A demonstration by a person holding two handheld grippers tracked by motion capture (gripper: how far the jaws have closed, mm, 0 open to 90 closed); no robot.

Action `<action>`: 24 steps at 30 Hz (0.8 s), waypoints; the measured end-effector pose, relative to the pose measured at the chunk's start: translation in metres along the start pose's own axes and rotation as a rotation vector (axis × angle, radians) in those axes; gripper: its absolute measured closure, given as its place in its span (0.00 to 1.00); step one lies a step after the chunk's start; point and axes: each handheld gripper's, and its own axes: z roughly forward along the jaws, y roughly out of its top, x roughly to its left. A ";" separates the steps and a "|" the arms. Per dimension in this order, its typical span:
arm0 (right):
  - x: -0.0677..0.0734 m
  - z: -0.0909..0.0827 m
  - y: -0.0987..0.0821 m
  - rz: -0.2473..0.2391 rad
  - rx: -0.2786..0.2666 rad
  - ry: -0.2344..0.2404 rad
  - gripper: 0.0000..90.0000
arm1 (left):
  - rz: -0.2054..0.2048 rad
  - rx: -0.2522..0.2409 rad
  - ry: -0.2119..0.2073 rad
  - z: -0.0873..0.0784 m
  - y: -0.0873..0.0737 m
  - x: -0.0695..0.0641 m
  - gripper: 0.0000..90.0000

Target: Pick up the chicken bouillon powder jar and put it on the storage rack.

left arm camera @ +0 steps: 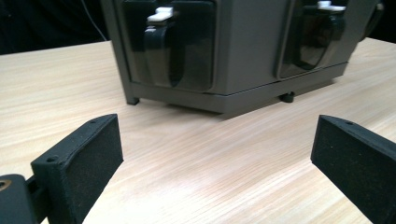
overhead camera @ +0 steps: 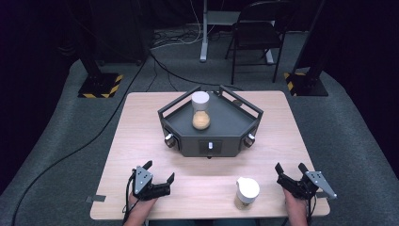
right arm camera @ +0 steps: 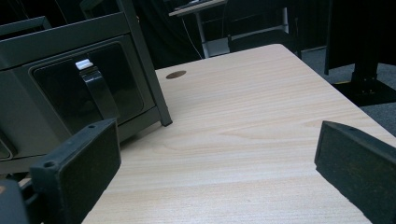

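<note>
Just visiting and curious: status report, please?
Left gripper and right gripper open, empty, low over table. Capped jar near right gripper, untouched. Second jar on grey tray. Nothing in the way.

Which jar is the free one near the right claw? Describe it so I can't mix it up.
On the wooden table, look at the near edge, short of the dark grey tray stand. The white-lidded jar stands there just left of the right claw. Unlike the other jar, it sits on bare wood, not on the tray.

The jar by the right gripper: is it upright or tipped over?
Upright. The jar stands on its base on the table, white lid on top, just left of the right gripper, apart from it.
</note>
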 end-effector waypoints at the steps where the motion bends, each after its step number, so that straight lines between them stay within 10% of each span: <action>1: 0.000 0.000 0.000 -0.001 0.000 0.000 0.00 | -0.011 0.004 0.002 0.000 0.000 0.001 0.02; 11: -0.001 0.000 0.000 0.005 0.001 0.004 0.00 | -0.079 -0.016 0.050 -0.002 -0.009 0.004 0.02; 24: 0.000 0.000 0.001 -0.001 0.004 0.002 0.00 | -0.047 -0.029 0.058 -0.002 -0.012 -0.001 0.01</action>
